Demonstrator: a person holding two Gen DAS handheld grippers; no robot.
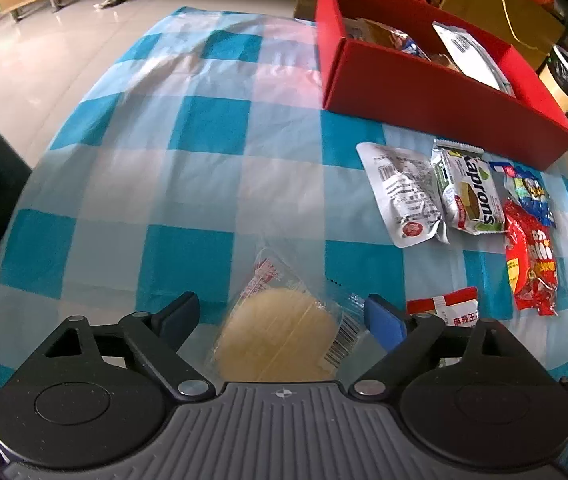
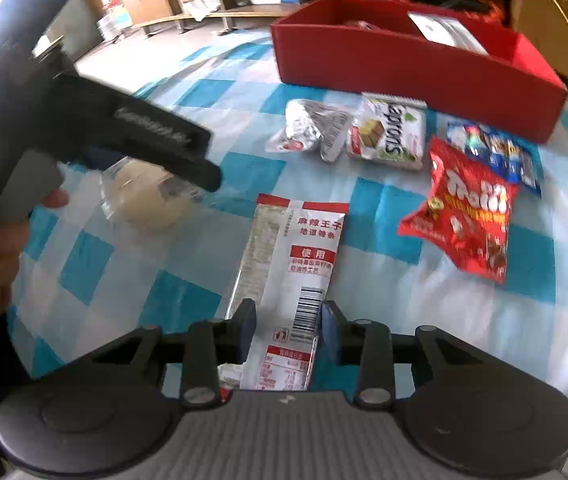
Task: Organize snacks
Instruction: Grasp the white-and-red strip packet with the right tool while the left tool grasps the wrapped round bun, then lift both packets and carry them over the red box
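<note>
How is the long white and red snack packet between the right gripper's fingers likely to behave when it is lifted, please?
The white and red packet is a long, thin film sachet, so it will probably droop at its free far end. The right gripper pinches only its near end, so it may swing. Its glossy wrapper looks somewhat slippery; it seems light.

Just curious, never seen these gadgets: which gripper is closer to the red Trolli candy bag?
Right. The right gripper, shut on the white and red packet, sits just beside the red Trolli bag. The left gripper straddles the clear-wrapped pastry, farther away.
</note>
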